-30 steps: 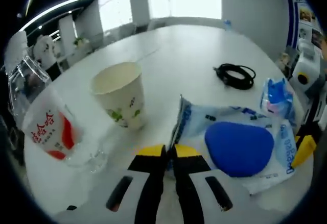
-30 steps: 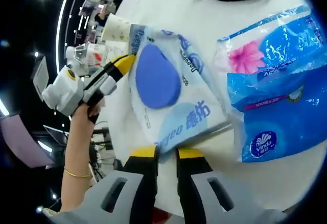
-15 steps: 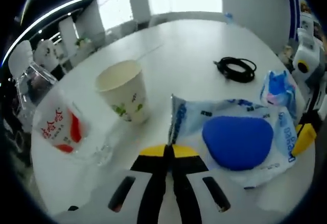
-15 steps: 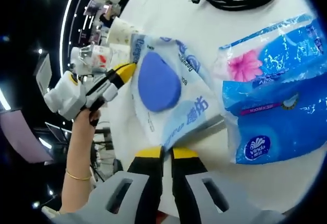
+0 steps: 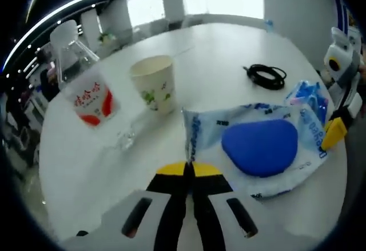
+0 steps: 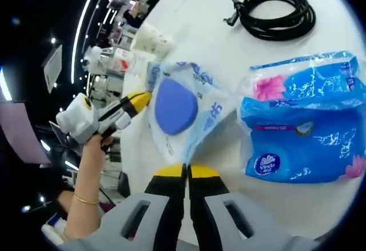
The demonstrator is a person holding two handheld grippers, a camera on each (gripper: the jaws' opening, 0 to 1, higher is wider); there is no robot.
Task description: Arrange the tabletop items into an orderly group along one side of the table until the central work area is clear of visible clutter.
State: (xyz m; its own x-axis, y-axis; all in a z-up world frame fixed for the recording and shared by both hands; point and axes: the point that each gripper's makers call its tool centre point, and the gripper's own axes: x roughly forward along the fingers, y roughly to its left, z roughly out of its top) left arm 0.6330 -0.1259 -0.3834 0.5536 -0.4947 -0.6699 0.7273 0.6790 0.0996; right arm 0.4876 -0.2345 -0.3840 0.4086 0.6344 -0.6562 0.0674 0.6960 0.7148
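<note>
I've got both tongs on the tissue pack with the blue oval (image 5: 260, 147), one at each end. In the left gripper view my left gripper (image 5: 189, 170) has its yellow-tipped jaws pressed together on the near edge of the pack's wrapper, which stands up thin between them. In the right gripper view my right gripper (image 6: 186, 172) is clamped the same way on the opposite edge, jaws together with the plastic pinched in them. The pack looks stretched between the two, over the white table (image 5: 217, 51); whether it touches the surface I cannot tell.

Just beside the pack, on my right gripper's side, lies the blue Vinda tissue pack (image 6: 303, 130) with pink flowers, flat on the table. Beyond it, toward the far edge, sits the coiled black cable (image 6: 277, 14), well apart from both packs.

In the left gripper view, the paper cup (image 5: 155, 83) stands upright beyond the pinched edge, and the clear plastic bottle (image 5: 86, 85) with the red-and-white label is next to it, nearer the table's edge.

In the right gripper view a hand (image 6: 94, 148) holds my left gripper, a thin bracelet on the wrist.
</note>
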